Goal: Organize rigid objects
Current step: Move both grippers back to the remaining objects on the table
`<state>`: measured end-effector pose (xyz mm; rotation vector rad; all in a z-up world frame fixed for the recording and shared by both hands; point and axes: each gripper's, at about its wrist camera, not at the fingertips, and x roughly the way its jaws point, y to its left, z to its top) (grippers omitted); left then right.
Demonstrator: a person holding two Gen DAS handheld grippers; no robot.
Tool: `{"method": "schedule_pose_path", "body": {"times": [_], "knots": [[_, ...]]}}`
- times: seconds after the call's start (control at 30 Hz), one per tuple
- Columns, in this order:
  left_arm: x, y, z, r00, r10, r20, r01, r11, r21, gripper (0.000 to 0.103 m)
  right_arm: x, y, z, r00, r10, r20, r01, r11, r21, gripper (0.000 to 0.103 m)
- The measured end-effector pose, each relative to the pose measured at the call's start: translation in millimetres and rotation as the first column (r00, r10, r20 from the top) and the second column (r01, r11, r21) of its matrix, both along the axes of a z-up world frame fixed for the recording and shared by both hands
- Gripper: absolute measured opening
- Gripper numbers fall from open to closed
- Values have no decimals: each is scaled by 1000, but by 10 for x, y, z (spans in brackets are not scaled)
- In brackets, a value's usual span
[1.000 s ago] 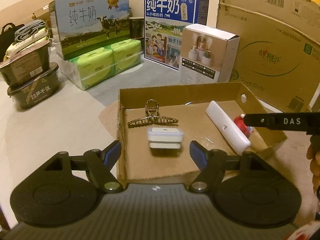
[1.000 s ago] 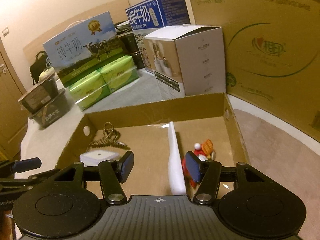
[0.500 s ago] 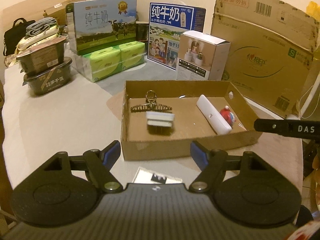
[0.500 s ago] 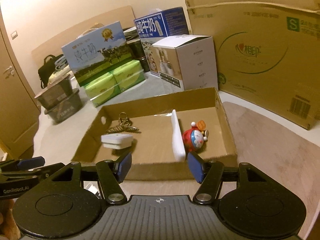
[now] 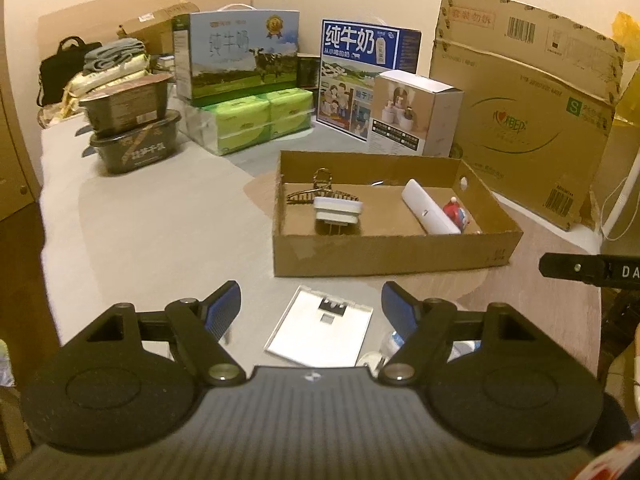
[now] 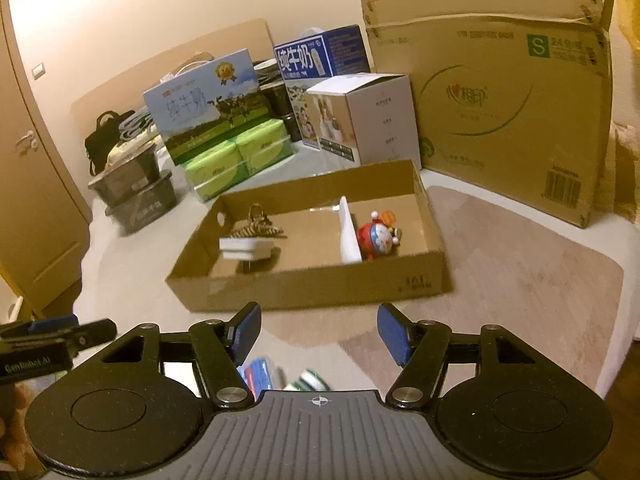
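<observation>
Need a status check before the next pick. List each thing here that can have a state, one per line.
Left tool: open, empty.
Right tool: open, empty, jaws just widened.
Cardboard tray: open-topped, holding items.
Hair claw: shut, in tray.
White charger: in tray, prongs down.
White case: closed, in tray.

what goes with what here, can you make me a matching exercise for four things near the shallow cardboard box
Things:
1. hair claw
2. white plug adapter
3. red toy figure
4. flat white card

Places:
A. on the table outside the box
B. right of the long white case
C. box's far left corner
D. just in front of the hair claw

Pairs: 1-C, 2-D, 3-B, 4-A
</observation>
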<state>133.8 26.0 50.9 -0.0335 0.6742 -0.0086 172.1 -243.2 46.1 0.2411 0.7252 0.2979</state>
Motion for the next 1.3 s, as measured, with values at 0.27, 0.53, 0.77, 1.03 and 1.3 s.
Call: {"method": "schedule_pose_path", "body": {"times": [0.27, 0.53, 0.77, 1.03, 1.3], "knots": [[-266, 8, -133, 1000, 6, -16, -6, 1000, -9, 75, -257, -23, -139, 1000, 28, 9, -28, 999, -35, 65], [-417, -71, -337, 998, -48, -39, 48, 999, -5, 75, -353, -98, -305, 999, 35, -22, -36, 998, -47, 65], [-449, -119, -478, 991, -123, -44, 123, 992, 1, 75, -333, -191, -473, 994, 109, -26, -111, 991, -75, 65], [-371, -179, -615, 976, -212, -54, 213, 977, 15, 75, -281, -169, -677, 931, 365, -11, -362, 916, -171, 65], [-262, -255, -799, 957, -280, -78, 282, 959, 8, 75, -119, -139, -911, 813, 582, -32, -570, 783, -247, 65]]}}
